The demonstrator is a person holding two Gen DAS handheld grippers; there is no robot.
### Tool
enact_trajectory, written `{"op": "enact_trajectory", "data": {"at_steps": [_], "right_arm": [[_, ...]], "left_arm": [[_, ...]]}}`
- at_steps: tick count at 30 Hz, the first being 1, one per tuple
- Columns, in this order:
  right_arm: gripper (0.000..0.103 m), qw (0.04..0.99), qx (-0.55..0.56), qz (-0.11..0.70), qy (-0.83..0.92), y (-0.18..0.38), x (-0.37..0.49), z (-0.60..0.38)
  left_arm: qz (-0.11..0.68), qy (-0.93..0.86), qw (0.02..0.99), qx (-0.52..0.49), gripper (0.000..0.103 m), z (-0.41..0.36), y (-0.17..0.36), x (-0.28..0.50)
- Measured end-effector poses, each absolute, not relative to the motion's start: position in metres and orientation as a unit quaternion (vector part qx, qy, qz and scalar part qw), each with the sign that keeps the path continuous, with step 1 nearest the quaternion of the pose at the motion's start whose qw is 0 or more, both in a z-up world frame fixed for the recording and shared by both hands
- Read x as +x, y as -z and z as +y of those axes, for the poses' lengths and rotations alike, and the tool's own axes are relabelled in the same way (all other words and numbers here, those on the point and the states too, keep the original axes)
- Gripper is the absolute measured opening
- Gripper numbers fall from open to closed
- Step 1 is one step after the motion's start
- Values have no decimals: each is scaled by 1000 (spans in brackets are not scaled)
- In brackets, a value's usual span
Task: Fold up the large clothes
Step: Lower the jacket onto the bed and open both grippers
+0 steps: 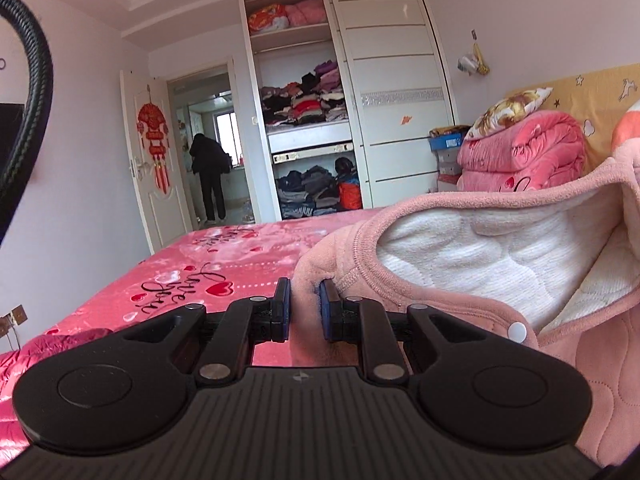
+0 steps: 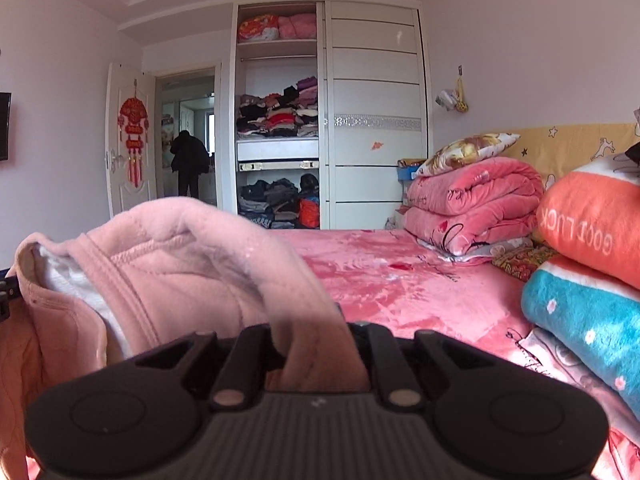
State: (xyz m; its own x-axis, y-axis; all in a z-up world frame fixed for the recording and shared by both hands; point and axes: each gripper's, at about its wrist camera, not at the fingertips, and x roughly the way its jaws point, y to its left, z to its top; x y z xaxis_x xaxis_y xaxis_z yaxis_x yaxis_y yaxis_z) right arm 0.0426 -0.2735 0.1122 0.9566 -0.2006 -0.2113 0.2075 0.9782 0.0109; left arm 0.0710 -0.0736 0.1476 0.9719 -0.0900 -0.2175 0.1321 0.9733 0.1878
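My left gripper (image 1: 305, 300) is clamped on a fold of the pink jacket (image 1: 500, 280), its blue pads (image 1: 330, 300) pressing the fleece from both sides. The jacket spreads off toward three o'clock, white lining showing. My right gripper (image 2: 316, 344) pinches another pink fold, which hides the fingertips; there the jacket (image 2: 180, 260) bunches toward ten o'clock. Both hold it above the pink bed cover (image 1: 224, 264). Folded blankets (image 2: 472, 208) sit at two o'clock, the open wardrobe (image 2: 278, 120) at twelve.

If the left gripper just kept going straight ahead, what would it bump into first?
Apart from the pink jacket already pinched in the left gripper, probably the pink bed cover just ahead; depth is hard to judge.
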Motion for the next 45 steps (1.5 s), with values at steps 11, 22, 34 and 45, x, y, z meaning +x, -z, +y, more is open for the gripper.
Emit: {"op": "enact_trajectory", "data": {"at_steps": [11,22,34,45], "right_arm": [[83,979,23,166,116,-54,70,-277],[102,976,9,189,110,-58,18,-258],[102,963,96,196,159,-56,-116,-255],[101,919,234,284,141,10,-190,-249]], "left_arm": [[171,58,973,141,72,-58,-98,92],[178,75,974,119,88,-36,-66,22],[197,96,974,57,97,-4,-82,-77],[278,139,948,64,98,31,-62,-148]]}}
